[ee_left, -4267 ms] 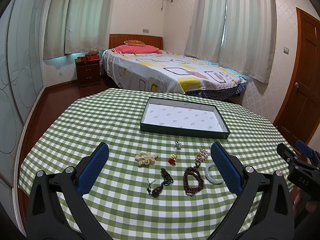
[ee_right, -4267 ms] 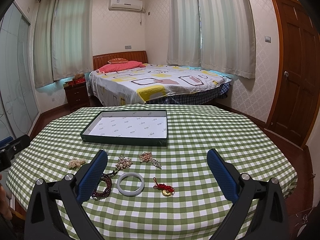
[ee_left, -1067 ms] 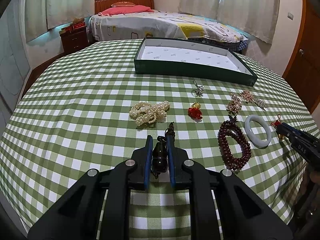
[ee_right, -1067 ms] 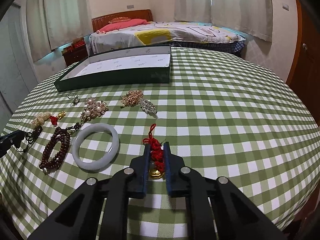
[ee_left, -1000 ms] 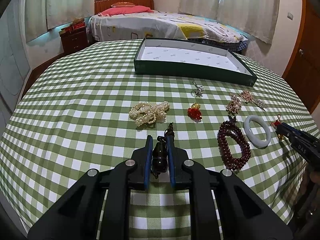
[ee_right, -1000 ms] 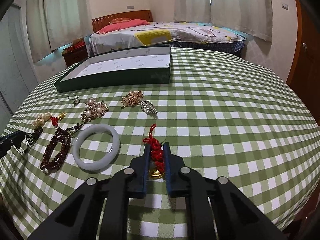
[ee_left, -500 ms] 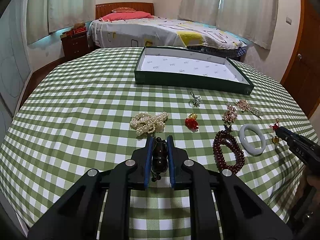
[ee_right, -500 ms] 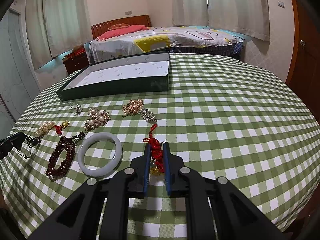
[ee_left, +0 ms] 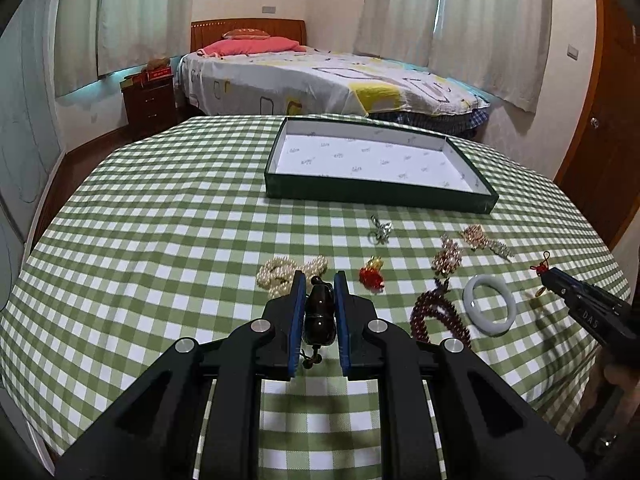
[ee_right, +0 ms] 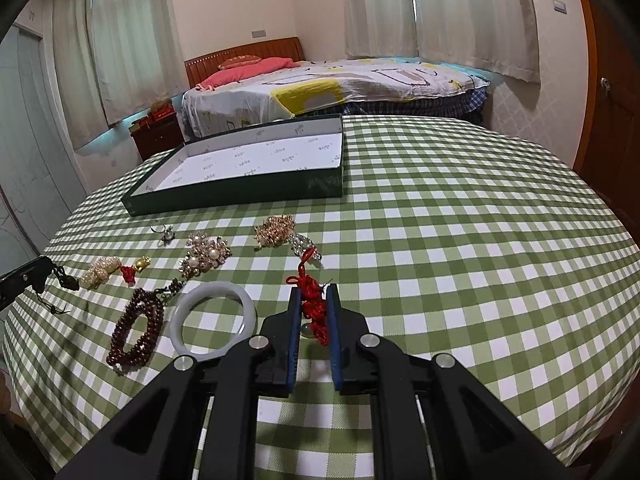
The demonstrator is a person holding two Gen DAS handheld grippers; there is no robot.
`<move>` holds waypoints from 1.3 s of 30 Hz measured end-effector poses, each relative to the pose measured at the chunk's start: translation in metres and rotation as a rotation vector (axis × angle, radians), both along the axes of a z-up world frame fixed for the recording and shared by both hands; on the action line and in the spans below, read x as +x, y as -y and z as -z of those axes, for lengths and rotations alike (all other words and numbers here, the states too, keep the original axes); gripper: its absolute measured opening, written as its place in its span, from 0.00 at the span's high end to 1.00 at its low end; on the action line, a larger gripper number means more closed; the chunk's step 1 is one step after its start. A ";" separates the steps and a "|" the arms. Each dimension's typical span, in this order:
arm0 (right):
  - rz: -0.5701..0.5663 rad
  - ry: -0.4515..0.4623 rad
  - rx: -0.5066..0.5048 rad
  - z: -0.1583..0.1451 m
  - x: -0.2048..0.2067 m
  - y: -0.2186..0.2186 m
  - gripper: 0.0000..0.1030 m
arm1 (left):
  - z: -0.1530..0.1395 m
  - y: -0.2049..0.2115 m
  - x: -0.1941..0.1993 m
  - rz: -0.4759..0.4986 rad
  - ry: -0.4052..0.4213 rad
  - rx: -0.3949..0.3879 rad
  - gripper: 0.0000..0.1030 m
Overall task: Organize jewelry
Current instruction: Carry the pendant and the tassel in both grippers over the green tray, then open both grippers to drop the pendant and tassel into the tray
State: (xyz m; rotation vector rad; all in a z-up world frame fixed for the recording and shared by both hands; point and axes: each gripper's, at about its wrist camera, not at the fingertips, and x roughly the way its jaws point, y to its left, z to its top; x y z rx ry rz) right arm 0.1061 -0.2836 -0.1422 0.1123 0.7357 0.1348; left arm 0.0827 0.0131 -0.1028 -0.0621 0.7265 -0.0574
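Our left tool [ee_left: 319, 294] is clenched on the dark pendant [ee_left: 319, 314], lifted just above the desk [ee_left: 160, 240]; our right tool [ee_right: 313, 312] grips the red knot charm [ee_right: 313, 306]. We carry both level to the green tray [ee_left: 380, 196] beyond, letting dangling cords clear its wall before releasing.

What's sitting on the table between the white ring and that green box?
In the right wrist view, brooches lie between the white bangle and the green box, on the checked cloth.

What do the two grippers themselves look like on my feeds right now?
Both match: the left gripper and right gripper have matte black angular linkage arms with silver round pivot bolts and flat blue pads lining the fingers. The left camera shows white "DAS" lettering on the right gripper's side. No cables visible.
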 end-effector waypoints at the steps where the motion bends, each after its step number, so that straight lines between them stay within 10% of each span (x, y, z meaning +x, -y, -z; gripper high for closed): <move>1: 0.000 0.002 0.002 -0.001 0.000 0.000 0.87 | -0.002 0.001 0.001 0.001 0.002 -0.003 0.86; 22: -0.055 0.120 0.009 -0.061 0.116 -0.030 0.87 | -0.040 0.015 0.138 0.059 0.088 -0.049 0.86; 39: -0.078 -0.092 -0.043 0.005 0.207 -0.044 0.87 | 0.045 0.013 0.247 0.061 -0.141 -0.020 0.86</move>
